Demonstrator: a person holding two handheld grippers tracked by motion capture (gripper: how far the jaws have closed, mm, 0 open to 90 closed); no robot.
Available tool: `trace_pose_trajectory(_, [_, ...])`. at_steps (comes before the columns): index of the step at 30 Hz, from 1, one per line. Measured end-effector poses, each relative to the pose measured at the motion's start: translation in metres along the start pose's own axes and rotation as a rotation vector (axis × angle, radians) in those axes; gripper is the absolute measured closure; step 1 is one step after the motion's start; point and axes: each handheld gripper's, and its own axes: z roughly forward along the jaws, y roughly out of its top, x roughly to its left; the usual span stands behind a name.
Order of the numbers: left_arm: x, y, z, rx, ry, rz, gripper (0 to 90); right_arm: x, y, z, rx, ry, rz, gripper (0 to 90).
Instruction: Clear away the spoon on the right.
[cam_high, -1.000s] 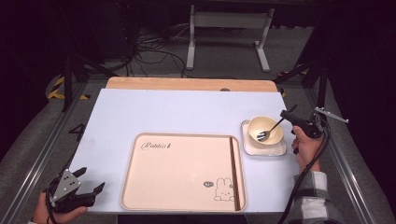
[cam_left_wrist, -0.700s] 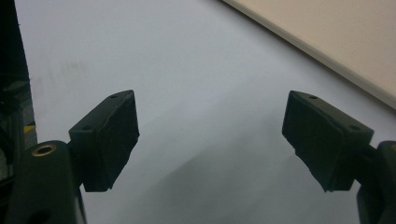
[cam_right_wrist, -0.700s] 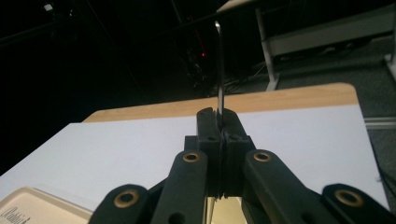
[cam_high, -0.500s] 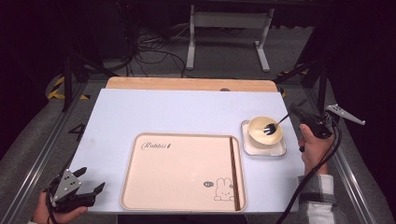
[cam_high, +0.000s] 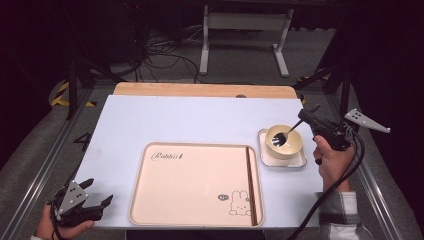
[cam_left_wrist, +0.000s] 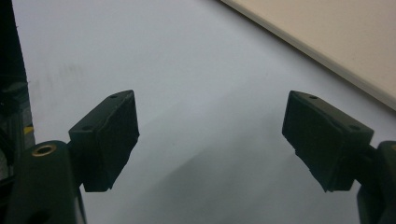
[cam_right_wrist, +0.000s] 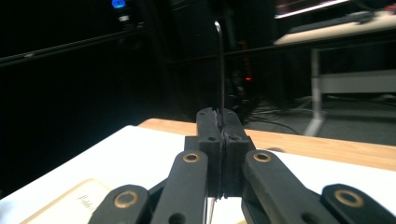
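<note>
At about three o'clock on the white table top (cam_high: 175, 120), beside the right edge, held the right gripper (cam_high: 306, 116) raised in the right hand (cam_high: 332, 159), jaws clamped shut on the handle of a black fork (cam_high: 289, 131). Slanted from the jaws down toward nine o'clock, with its tines over the cream bowl (cam_high: 283, 141); could not tell whether the tines touched the bowl's inside. Sat on a small square cream saucer (cam_high: 298, 161), just beside the right rim of the large cream tray (cam_high: 192, 185) printed with a rabbit and the word "Rabbit". Lay at six o'clock on the table top, near the front edge, nothing on it.

In the right gripper view, pressed both black pads (cam_right_wrist: 208, 126) together around the thin dark fork handle (cam_right_wrist: 220, 70), which rose straight up past the fingertips against the dark room. Looked across a corner of the table top and the wooden strip (cam_right_wrist: 327, 147) along its far edge.

At seven o'clock, at the front left corner of the table, rested the left gripper (cam_high: 95, 204) in the left hand (cam_high: 55, 227), its grey three-cornered plate on top, jaws spread wide apart and gripping nothing. In the left gripper view, stood the two black pads (cam_left_wrist: 109, 137) well apart over bare white surface, with the tray's edge (cam_left_wrist: 327, 42) crossing at two o'clock. Trailed a black cable (cam_high: 340, 180) from the right gripper down past the sleeve.
</note>
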Motion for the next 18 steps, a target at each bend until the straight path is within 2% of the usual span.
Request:
trace_pose_trajectory(5, [0.000, 0.002, 0.002, 0.003, -0.003, 0.007, 19.4, 0.025, -0.002, 0.010, 0.032, 0.086, -0.031, 89.7])
trace_pose_trajectory(8, [0.000, 0.004, 0.004, 0.001, -0.006, 0.011, 19.4, 0.040, -0.007, 0.018, 0.070, 0.137, -0.041, 89.7])
trace_pose_trajectory(12, [0.000, 0.006, 0.006, -0.010, -0.020, 0.017, 19.3, 0.057, -0.018, 0.031, 0.149, 0.193, -0.054, 89.8])
trace_pose_trajectory(16, [0.000, 0.010, 0.010, -0.013, -0.027, 0.023, 19.3, 0.070, -0.033, 0.041, 0.216, 0.269, -0.033, 89.7])
trace_pose_trajectory(18, [0.001, 0.012, 0.012, -0.014, -0.029, 0.029, 19.3, 0.078, -0.042, 0.047, 0.263, 0.295, -0.041, 89.7])
